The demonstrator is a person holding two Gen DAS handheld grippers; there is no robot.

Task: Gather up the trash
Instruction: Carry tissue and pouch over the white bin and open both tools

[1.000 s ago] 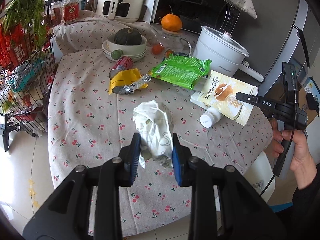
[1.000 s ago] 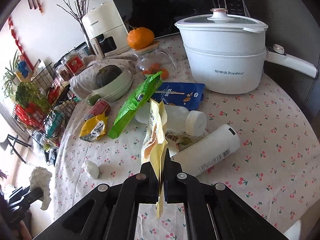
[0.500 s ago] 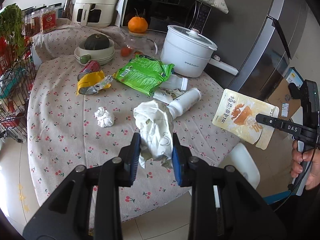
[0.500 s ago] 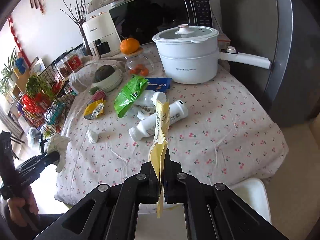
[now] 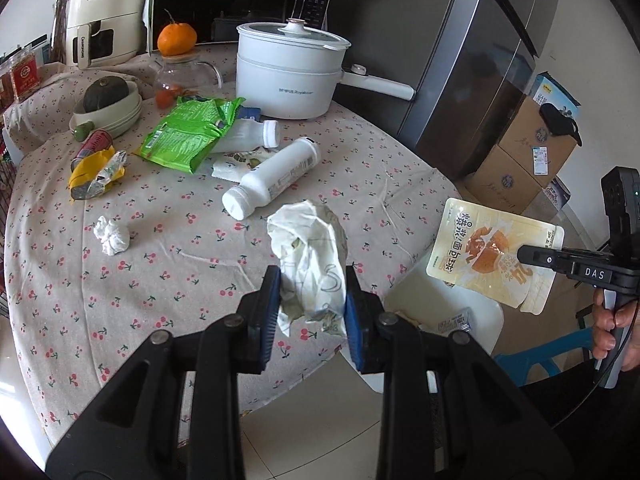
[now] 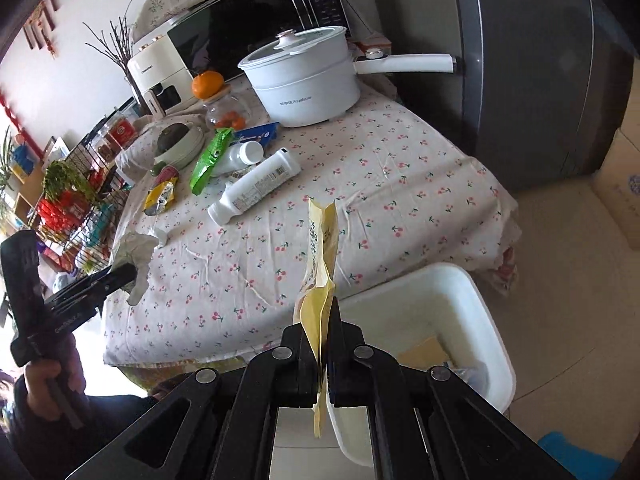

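Both loads were withdrawn from the counter (image 5: 400, 168): crumpled paper (image 5: 310, 264) clamped in the left jaws, yellow pouch (image 6: 320, 264) pinched in the right jaws above the white bin (image 6: 472, 320), ready for release.

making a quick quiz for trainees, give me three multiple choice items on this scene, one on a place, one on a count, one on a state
1. Where is the white bin?
A. on the table
B. on the floor beside the table
C. on top of the microwave

2. How many white bottles lie on the tablecloth?
A. two
B. four
C. none

3. What is the left gripper doing?
A. hanging open and empty
B. shut on the crumpled white paper
C. pressing a bottle cap

Answers:
1 B: the right wrist view shows it below the table edge, on the floor.
2 A: a large bottle and a smaller one half under the green packet.
3 B: both pads squeeze the paper, held above the table.
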